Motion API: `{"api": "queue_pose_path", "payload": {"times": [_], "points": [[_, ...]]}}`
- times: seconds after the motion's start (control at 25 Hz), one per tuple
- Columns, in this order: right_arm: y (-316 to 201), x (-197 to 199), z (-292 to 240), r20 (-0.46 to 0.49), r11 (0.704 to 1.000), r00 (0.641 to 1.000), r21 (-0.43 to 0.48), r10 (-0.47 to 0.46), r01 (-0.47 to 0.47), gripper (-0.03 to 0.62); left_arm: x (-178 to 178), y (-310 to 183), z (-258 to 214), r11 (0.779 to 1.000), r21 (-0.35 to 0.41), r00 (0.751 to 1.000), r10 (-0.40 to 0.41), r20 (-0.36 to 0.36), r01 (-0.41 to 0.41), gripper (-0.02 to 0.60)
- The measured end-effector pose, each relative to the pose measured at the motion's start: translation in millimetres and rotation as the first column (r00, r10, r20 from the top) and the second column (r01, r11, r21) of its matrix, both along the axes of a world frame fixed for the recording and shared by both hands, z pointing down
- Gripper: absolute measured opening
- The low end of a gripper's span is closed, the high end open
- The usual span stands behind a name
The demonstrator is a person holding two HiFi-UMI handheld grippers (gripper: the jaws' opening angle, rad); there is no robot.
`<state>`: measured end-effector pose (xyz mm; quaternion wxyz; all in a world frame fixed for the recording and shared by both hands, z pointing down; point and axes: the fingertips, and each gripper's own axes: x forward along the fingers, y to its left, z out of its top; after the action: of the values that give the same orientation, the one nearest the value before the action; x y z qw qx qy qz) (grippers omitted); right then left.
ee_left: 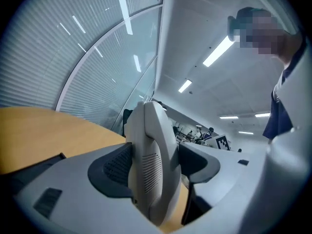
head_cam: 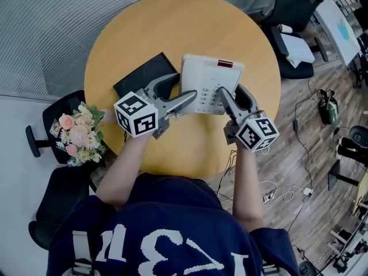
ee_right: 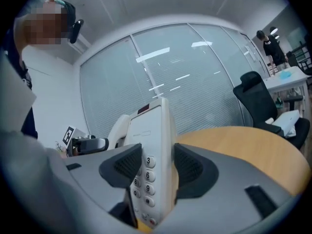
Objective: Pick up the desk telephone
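Note:
The white desk telephone (head_cam: 210, 76) is gripped from both sides above the round wooden table (head_cam: 172, 33). My left gripper (head_cam: 185, 88) is shut on its left side, and in the left gripper view the pads press on the handset (ee_left: 153, 160). My right gripper (head_cam: 230, 94) is shut on the right edge. In the right gripper view the keypad side of the telephone (ee_right: 153, 145) stands on edge between the dark pads. The phone's red display strip faces up in the head view.
A black flat tablet or folder (head_cam: 141, 76) lies on the table just left of the phone. A bunch of flowers (head_cam: 77, 134) rests on a black chair at the left. Office chairs (head_cam: 293, 4) and floor cables (head_cam: 299, 154) are at the right.

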<state>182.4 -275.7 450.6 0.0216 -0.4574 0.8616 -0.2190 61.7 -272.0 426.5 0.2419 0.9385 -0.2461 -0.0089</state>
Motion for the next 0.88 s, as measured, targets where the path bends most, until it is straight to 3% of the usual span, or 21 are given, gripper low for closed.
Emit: {"api": "queue_pose_path", "payload": {"times": [0.36,0.88], "points": [[2,-5,-94,0.027,0.977,0.999,0.21,0.023,-0.028,0.221,-6,4,-95,0.976,0.218,0.999,-0.007,-0.039,0.016,0.307],[16,-10,-154,0.036,0.946,0.999,0.323,0.022,-0.032,0.219,-13,20,-156,0.937,0.348,0.997,-0.006,-0.08,0.034,0.304]]}}
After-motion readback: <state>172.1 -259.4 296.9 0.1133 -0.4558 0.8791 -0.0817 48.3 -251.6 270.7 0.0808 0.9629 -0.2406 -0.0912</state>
